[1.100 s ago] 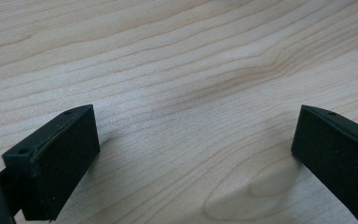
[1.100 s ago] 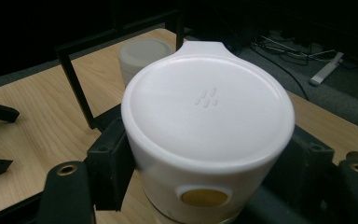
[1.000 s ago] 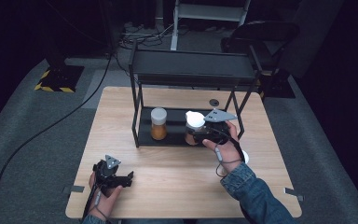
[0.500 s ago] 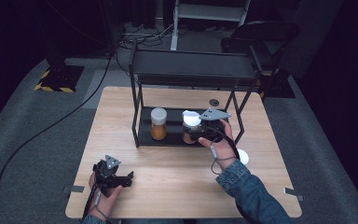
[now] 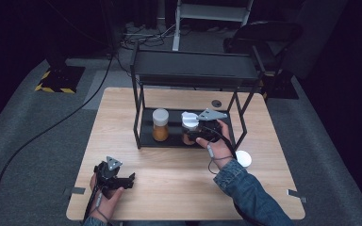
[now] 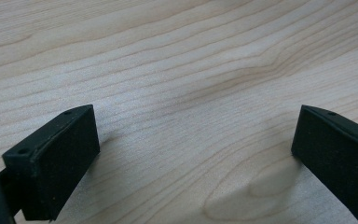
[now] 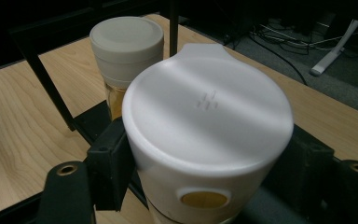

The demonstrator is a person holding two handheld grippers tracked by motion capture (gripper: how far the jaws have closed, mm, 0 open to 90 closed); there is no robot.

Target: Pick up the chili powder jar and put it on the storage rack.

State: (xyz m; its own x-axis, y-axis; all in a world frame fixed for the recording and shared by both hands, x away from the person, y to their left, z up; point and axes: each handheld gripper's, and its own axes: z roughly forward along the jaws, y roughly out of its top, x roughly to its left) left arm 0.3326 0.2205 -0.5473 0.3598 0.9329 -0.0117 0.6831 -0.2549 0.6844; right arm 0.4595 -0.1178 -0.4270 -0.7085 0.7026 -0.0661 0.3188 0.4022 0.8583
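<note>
We can read no text anywhere; only a small embossed mark on the white lid (image 7: 208,100), too faint to make out.

High view overlooks the table (image 5: 179,174); gripper views sit close above it.

A pale wooden surface (image 5: 169,188) stands on grey carpet (image 5: 37,141), with a small white disc (image 5: 243,158) near its right edge. Beyond it are a yellow-and-black striped mat (image 5: 56,79), a black cable (image 5: 42,134) and a dark chair (image 5: 268,35).
</note>
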